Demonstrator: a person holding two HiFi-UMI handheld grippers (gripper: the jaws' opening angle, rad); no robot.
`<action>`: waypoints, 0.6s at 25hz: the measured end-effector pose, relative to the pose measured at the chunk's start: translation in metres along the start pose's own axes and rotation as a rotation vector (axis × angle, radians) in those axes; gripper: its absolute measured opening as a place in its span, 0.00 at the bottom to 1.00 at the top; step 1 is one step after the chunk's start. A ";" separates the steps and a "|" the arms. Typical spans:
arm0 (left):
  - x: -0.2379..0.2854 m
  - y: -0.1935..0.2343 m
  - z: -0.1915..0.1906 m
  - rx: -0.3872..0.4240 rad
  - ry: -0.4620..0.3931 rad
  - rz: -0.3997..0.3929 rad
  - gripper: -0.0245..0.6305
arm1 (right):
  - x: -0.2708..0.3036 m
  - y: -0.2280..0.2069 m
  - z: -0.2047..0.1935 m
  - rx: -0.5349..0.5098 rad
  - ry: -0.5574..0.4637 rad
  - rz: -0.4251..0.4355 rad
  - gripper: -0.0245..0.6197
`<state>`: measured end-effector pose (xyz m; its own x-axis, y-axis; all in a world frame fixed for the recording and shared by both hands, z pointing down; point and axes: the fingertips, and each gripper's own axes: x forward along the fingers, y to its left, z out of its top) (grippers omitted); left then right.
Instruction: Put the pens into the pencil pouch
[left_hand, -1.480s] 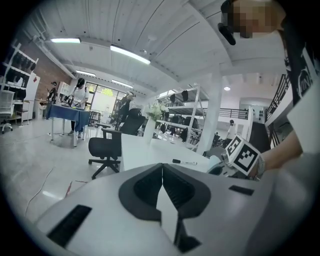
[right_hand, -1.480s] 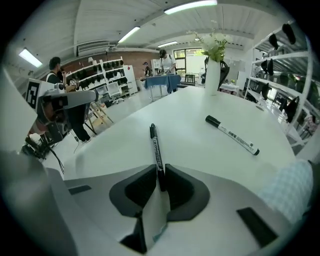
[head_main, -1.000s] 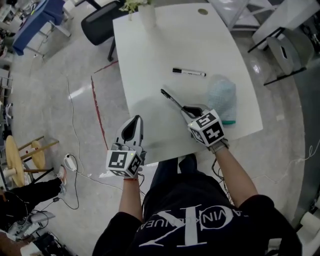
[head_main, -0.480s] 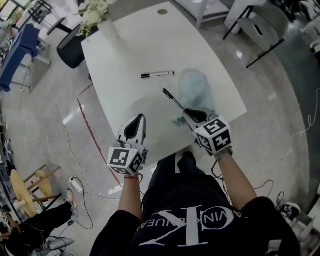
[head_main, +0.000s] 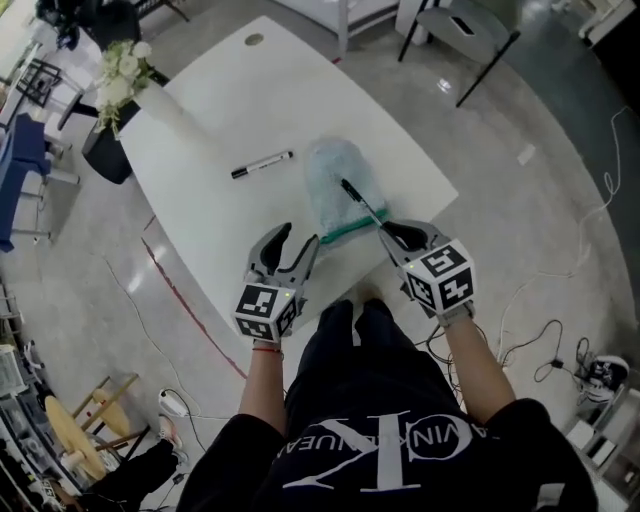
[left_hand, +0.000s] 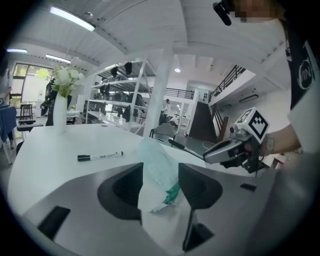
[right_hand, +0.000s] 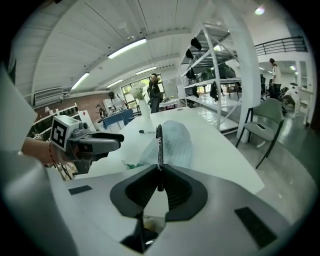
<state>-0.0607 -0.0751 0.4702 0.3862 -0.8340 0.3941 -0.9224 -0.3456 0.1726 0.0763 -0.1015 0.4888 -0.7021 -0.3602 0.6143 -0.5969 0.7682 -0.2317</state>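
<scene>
A pale blue mesh pencil pouch (head_main: 335, 185) with a green zip edge lies on the white table (head_main: 210, 215), near its front edge. My right gripper (head_main: 386, 227) is shut on a black pen (head_main: 361, 203), whose tip sticks out over the pouch's near end. In the right gripper view the pen (right_hand: 159, 147) stands up between the jaws in front of the pouch (right_hand: 175, 142). My left gripper (head_main: 297, 240) is open and its jaws have just been opening. The pouch's green end (left_hand: 172, 192) shows between them, untouched. A second pen (head_main: 262, 164) lies left of the pouch.
A white vase with flowers (head_main: 135, 85) stands at the table's far left corner. A round cable hole (head_main: 254, 40) is at the far edge. Metal shelving (left_hand: 125, 95) and a grey chair (right_hand: 265, 127) stand on the floor beyond the table.
My left gripper has moved right to the pouch's near end and its jaws have opened. My right gripper has carried the pen over the pouch.
</scene>
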 end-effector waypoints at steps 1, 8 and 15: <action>0.006 -0.006 -0.003 0.025 0.028 -0.018 0.37 | -0.005 -0.004 -0.004 0.011 -0.002 -0.010 0.11; 0.041 -0.034 -0.018 0.240 0.177 -0.062 0.44 | -0.032 -0.025 -0.025 0.081 -0.015 -0.073 0.11; 0.062 -0.043 -0.032 0.395 0.288 -0.054 0.47 | -0.049 -0.034 -0.042 0.128 -0.019 -0.095 0.11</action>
<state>0.0029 -0.0981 0.5158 0.3686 -0.6765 0.6376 -0.8120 -0.5682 -0.1335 0.1472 -0.0881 0.4987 -0.6469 -0.4386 0.6238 -0.7045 0.6569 -0.2686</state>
